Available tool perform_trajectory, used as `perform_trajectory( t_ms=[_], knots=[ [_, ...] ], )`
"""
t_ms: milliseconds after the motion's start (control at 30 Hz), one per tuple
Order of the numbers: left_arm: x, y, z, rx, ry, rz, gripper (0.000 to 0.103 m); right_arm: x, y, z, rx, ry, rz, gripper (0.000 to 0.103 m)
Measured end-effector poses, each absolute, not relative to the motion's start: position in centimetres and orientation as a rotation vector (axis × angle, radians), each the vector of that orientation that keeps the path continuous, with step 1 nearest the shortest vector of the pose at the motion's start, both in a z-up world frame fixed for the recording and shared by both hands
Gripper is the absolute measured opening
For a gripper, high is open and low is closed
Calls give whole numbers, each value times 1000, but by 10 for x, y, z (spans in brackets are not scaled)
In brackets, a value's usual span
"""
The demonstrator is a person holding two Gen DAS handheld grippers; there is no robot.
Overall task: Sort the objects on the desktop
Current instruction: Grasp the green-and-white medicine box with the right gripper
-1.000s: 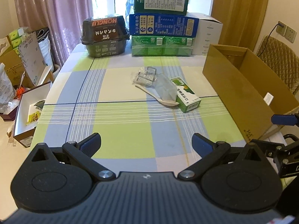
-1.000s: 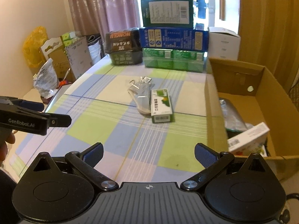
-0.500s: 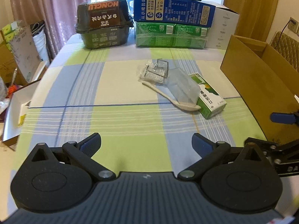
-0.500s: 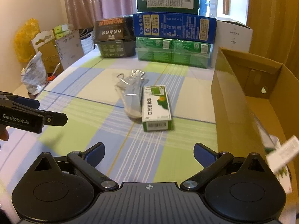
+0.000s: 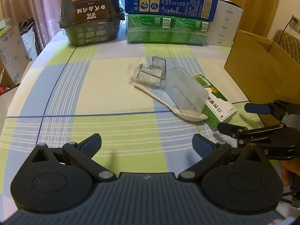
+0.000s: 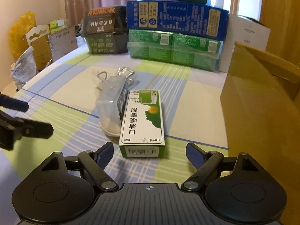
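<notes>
Closing in low, the right gripper point(image 6: 149, 152) spreads wide and empty around the green box's point(image 6: 143, 120) near end at mid-table; the left gripper point(image 5: 147, 143) is open too. Spoon point(image 5: 168, 101), clear tub point(image 5: 185, 91) and wire clips point(image 5: 150, 73) remain unsorted beside the carton point(image 6: 258, 101).

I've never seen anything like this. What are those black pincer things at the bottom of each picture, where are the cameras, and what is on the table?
No robot here: a person carries a two-finger gripper in each hand, and each has a wide-angle camera looking forward along its fingers. One picture comes from the left gripper, the other from the right gripper. Both are open and hold nothing. On the checked tablecloth lie a green and white box, a clear plastic container over a white spoon, and a bag of metal hooks. A cardboard box stands on the right, and stacked packages line the far edge. The right gripper is nearest the green and white box.
</notes>
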State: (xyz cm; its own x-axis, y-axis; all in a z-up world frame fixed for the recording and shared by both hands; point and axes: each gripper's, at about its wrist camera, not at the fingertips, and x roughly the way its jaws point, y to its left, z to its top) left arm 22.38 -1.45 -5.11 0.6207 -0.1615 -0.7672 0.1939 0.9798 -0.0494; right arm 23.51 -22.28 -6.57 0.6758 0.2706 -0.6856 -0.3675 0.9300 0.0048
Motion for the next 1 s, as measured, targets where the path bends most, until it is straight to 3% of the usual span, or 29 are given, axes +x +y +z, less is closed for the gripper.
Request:
perform_trajectory(
  t_ms=[133,233,600,800,1000],
  knots=[
    [228,-13,-56,48,898,-198,101,243,-219,-74,-162,752,379,71],
    [227,-12,-54,47,888,-208,101,245,-213,-77,-178,753,394,54],
    [225,-13,-54,19,866,-240,101,204,-184,-76,-187,766,511,52],
    [234,-16,-60,-6,857,-246,91,187,-188,-78,-195,756,517,52],
    [249,-17,-68,-34,845,-224,60,187,-202,-78,-160,751,466,52]
  ],
)
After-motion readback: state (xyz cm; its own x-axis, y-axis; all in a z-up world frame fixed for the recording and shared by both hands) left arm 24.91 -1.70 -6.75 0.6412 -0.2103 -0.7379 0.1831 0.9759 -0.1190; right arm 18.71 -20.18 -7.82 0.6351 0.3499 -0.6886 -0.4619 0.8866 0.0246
